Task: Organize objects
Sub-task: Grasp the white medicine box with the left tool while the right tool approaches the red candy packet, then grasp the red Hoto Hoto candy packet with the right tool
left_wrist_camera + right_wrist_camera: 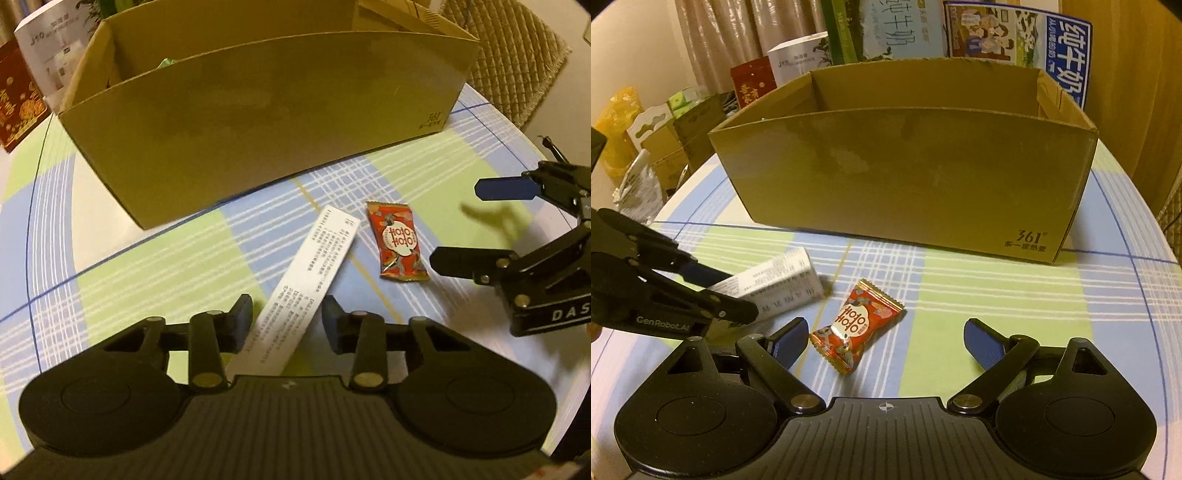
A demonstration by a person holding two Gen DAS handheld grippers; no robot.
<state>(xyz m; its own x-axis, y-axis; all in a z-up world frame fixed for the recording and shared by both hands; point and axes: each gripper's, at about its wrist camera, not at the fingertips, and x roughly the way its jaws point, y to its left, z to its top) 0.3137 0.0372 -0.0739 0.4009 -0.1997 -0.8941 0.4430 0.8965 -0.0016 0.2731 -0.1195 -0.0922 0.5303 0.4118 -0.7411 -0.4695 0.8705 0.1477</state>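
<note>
A long white printed carton (pixel 310 266) lies slanted on the plaid tablecloth, its near end between the pads of my left gripper (pixel 288 314), which press on both its sides. From the right wrist view the left gripper (pixel 738 295) clamps the white carton (pixel 783 284) from the left. A red candy packet (pixel 400 243) lies just right of it. My right gripper (pixel 886 343) hovers open, and the candy packet (pixel 855 328) lies between its fingers near the left one, untouched. In the left wrist view, the right gripper (pixel 480 227) stands beside the candy.
An open brown cardboard box (pixel 905 177) (pixel 258 110) stands across the table behind both items. Milk cartons (pixel 1067 48) and a red box (pixel 753 85) rise behind it. Bags and small boxes (pixel 639 184) crowd the left past the table edge. A woven chair back (pixel 517 55) stands far right.
</note>
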